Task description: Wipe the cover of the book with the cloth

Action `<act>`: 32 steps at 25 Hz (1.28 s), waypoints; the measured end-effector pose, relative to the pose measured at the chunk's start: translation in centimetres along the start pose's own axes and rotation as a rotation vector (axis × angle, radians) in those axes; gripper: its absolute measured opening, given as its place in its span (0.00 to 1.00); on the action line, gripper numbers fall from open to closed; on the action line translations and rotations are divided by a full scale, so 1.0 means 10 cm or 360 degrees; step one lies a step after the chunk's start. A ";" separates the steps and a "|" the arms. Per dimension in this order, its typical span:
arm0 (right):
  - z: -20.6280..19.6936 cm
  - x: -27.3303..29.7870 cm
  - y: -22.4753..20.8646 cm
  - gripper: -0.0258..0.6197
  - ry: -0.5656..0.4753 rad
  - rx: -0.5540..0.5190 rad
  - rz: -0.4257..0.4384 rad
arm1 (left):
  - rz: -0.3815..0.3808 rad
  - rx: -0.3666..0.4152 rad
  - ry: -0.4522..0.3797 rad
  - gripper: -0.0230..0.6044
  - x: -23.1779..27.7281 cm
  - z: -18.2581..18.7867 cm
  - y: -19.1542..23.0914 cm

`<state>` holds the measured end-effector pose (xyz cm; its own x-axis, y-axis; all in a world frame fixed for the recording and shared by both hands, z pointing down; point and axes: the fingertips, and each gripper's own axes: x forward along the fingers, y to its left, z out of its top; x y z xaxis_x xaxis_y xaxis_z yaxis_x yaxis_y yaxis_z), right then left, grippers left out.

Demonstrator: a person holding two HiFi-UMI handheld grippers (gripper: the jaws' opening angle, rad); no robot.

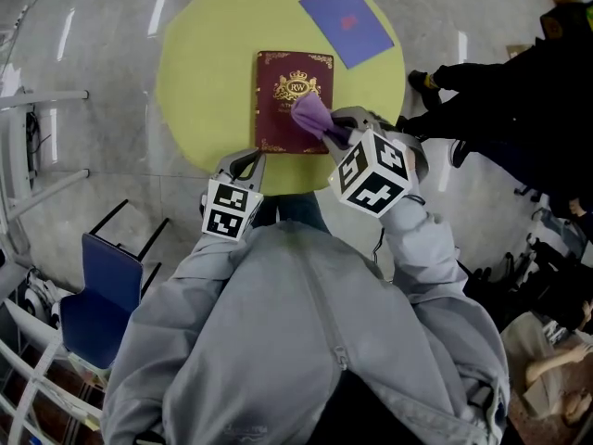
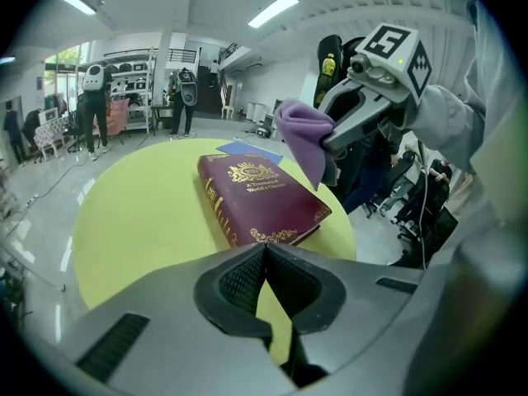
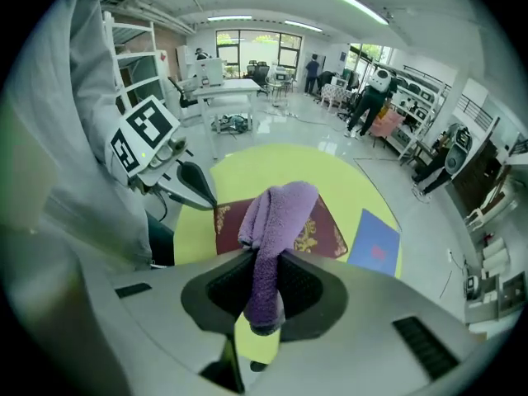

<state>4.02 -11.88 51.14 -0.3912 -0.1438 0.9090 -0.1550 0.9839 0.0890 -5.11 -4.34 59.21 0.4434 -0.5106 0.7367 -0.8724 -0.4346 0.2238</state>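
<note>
Maroon book [image 1: 285,109] with gold crest and corner scrolls lies by the table's [image 1: 204,63] near edge. Right gripper [image 1: 337,132] pinches the purple cloth [image 1: 312,114] over it, while the left gripper [image 1: 247,158] has its jaws together and empty.

Open lab: shelving [image 3: 417,97], workbenches [image 3: 229,89]

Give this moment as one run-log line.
right tool: shut on purple cloth, over book | left tool: shut, empty | book: closed, on yellow table | cloth-book contact: unclear

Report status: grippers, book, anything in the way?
Left gripper shut, empty. Right gripper shut on cloth, over book, right side. Book closed, flat on table. Blue sheet apart, nothing blocking.
</note>
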 end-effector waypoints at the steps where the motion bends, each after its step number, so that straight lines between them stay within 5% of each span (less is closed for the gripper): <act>1: 0.09 0.00 0.04 0.16 -0.0022 -0.0029 0.0015 | 0.0003 -0.0002 0.0001 0.07 0.00 -0.01 0.01; 8: 0.58 0.22 0.43 0.16 -0.0134 -0.0186 0.0177 | 0.0016 -0.0034 -0.0016 0.07 0.00 -0.02 0.03; 17: 0.73 0.60 0.76 0.16 -0.0031 -0.0395 0.0302 | 0.0036 -0.0068 -0.0041 0.07 -0.04 -0.03 0.05; 32: 0.67 0.94 0.79 0.16 0.0055 -0.0379 0.0384 | 0.0034 -0.0085 -0.0043 0.07 -0.02 -0.05 0.08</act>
<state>-6.93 -6.14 57.68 -0.3590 0.0956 0.9284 0.1561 0.9869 -0.0413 -5.96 -4.19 59.55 0.4293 -0.5396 0.7242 -0.8911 -0.3836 0.2425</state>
